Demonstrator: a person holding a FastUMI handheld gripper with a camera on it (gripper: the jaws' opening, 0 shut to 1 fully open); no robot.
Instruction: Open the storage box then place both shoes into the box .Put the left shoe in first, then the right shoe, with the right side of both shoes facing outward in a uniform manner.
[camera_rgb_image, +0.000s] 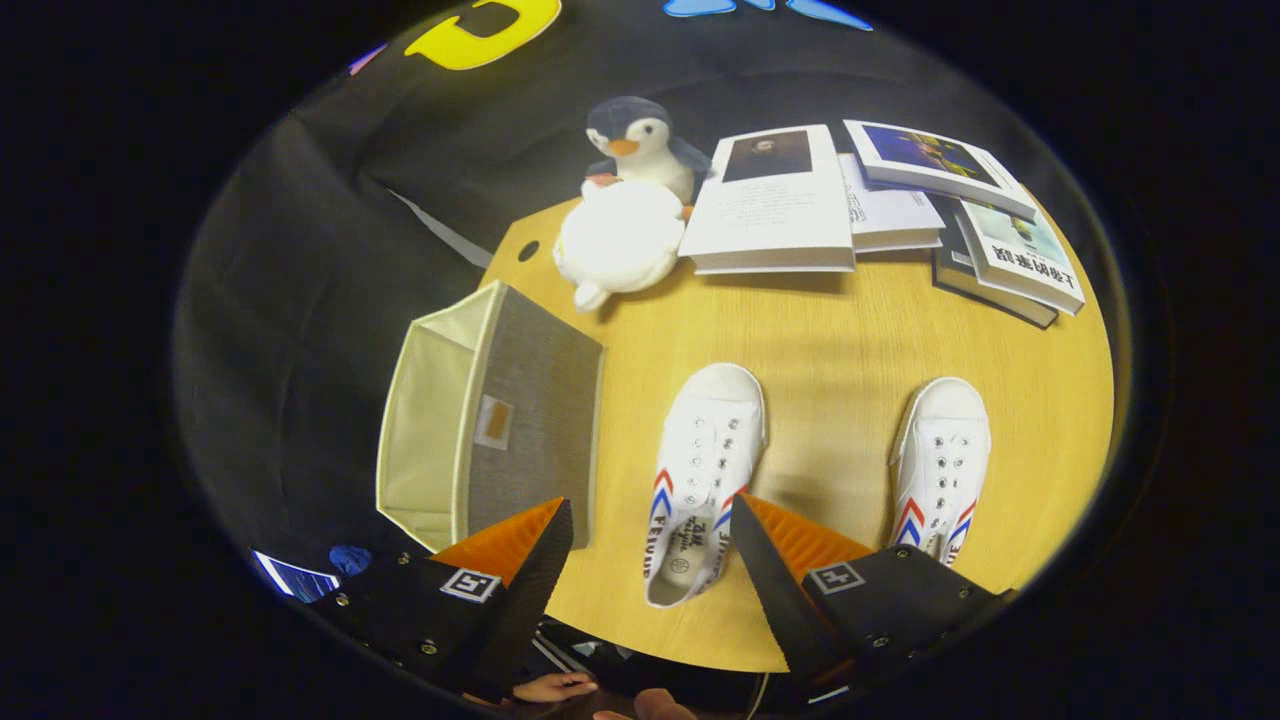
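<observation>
Wood-grain tabletop (850, 340), pale yellow, carries everything seen from the gripper view. The gripper (650, 525) hangs above the table's near edge with its two fingers spread wide apart and nothing held between them. The heel end of the left shoe (700, 480) lies in the gap between the fingertips, lower down on the table; neither finger touches it. This white canvas sneaker has red and blue chevron stripes on its sides and points its toe away from the gripper. The right shoe (942, 460), of the same make, lies parallel to it and well apart, just beyond the finger on that side, its heel partly hidden behind that finger.

On the other side, the storage box (490, 420) sits at the table's edge, a grey fabric bin with a cream lining and a small tag on its grey wall. It lies tipped on its side, the open mouth facing away from the shoes, and its near corner is hidden behind the finger on that side. Bare wood separates it from the left shoe.

Farther back, a plush penguin (625, 200) with a white belly and orange beak stands beyond the box, near a small round hole (528, 250) in the tabletop. Beside it, several books (880, 210) lie flat and overlapping along the far edge. A person's fingertips (555, 686) show below the table's near edge.
</observation>
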